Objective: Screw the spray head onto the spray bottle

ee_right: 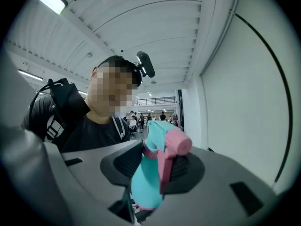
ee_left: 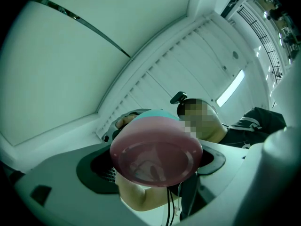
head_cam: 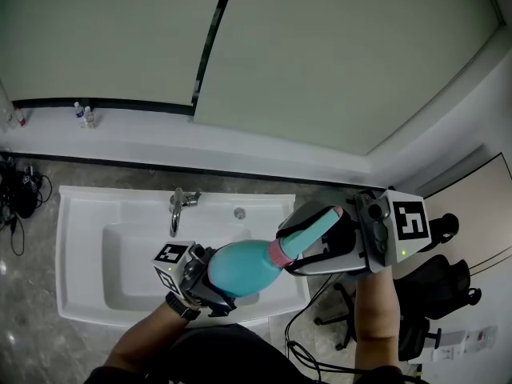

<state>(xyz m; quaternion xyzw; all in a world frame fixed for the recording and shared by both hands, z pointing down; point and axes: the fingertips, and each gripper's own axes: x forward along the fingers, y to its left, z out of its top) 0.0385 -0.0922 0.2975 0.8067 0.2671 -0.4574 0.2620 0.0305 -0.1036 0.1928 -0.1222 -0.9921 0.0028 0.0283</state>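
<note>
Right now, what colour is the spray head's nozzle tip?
The nozzle tip is pink; the right gripper view shows it best.

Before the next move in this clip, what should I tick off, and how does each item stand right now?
1. The left gripper has its jaws clamped on the base of the spray bottle: ok.
2. The spray head sits between the jaws of the right gripper, pads against both its sides: ok.
3. The spray head lines up with the bottle, with the pink collar at the neck: ok.
4. Collar screwed fully home: cannot tell.
5. The faucet and sink are apart from the bottle: ok.
</note>
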